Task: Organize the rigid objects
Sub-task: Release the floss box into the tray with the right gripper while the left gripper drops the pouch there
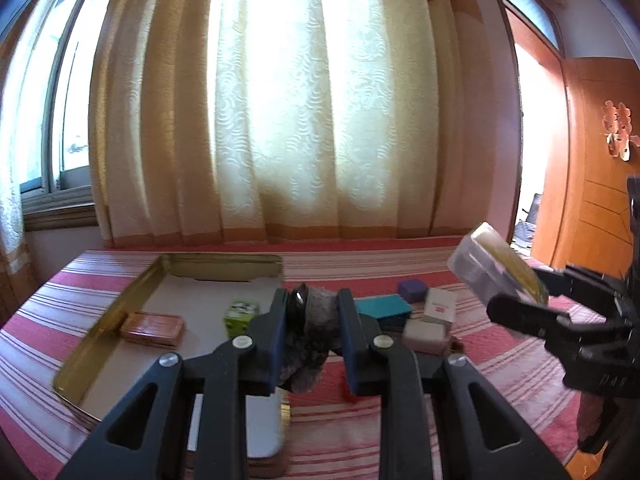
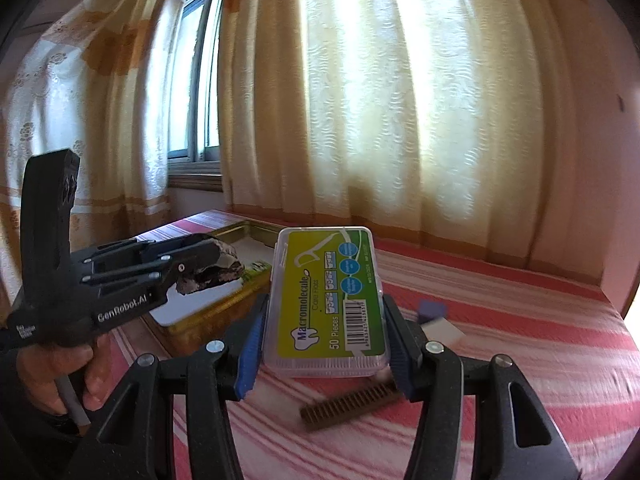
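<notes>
A: What is the left gripper (image 1: 312, 332) doing?

B: It pinches a dark grey rock (image 1: 310, 320) between its blue pads, raised above the red striped cloth (image 1: 400, 432) that covers the bench. In the right wrist view the same rock (image 2: 208, 272) sticks out of the gripper tips over the gold tin tray (image 2: 208, 320).

A: And the right gripper (image 2: 324, 344)?

B: Its jaws clamp a clear plastic case of dental floss picks (image 2: 328, 300) by its two long sides, green label up, lifted off the cloth. From the left wrist view that case (image 1: 496, 272) hangs tilted at the right edge.

A: What lies in the tray (image 1: 100, 320)?

B: A flat orange-brown box (image 1: 152, 328) near the left wall and a small green carton (image 1: 240, 316) further right.

A: Anything left outside it?

B: A teal box (image 1: 384, 308), a purple block (image 1: 412, 290), a white carton with a red mark (image 1: 440, 306) and a pale pink box (image 1: 424, 336), clustered on the cloth right of the tray. A brown comb (image 2: 348, 404) lies on the cloth just under the floss case.

A: Is a person visible?

B: A hand (image 2: 60, 372) grips the left gripper's handle.
</notes>
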### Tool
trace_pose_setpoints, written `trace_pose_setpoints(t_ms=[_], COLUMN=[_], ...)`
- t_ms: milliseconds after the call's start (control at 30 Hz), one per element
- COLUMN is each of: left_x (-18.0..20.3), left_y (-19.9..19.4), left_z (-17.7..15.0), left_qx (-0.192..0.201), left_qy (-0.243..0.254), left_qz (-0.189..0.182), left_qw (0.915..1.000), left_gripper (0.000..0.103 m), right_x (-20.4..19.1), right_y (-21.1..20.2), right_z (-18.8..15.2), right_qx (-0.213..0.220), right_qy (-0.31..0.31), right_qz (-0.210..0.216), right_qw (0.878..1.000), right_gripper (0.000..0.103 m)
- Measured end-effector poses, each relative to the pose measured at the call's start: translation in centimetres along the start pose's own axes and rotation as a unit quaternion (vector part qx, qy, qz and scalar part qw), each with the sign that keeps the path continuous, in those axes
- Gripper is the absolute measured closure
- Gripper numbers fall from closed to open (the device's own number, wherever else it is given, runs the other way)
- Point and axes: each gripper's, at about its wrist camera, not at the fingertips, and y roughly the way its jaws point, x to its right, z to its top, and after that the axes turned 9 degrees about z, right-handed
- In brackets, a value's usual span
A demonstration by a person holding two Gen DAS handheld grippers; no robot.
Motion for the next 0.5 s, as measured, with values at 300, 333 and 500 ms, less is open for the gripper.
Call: trace_pose_setpoints(t_ms=[300, 333, 500], left_x=[-4.4, -4.9, -7.3], left_y=[1.6, 1.9, 3.3], left_z=[0.6, 0.6, 0.5], left_qx=[-0.016, -0.019, -0.045], left_qy=[0.009, 0.011, 0.011], left_qz=[0.050, 0.055, 0.074], left_qw=[0.9986, 0.9982, 0.9962], left_gripper=[0.081, 0.081, 0.081], right_x=[-2.1, -2.5, -4.1], right_y=[5.8, 6.5, 9.9], right_z=[3.4, 3.7, 4.5], right_qx=[-0.030, -0.034, -0.056], right_qy=[-0.025, -0.028, -0.038], right_qz=[0.036, 0.040, 0.055], right_qw=[0.999, 0.998, 0.996], right_gripper=[0.047, 0.047, 0.047])
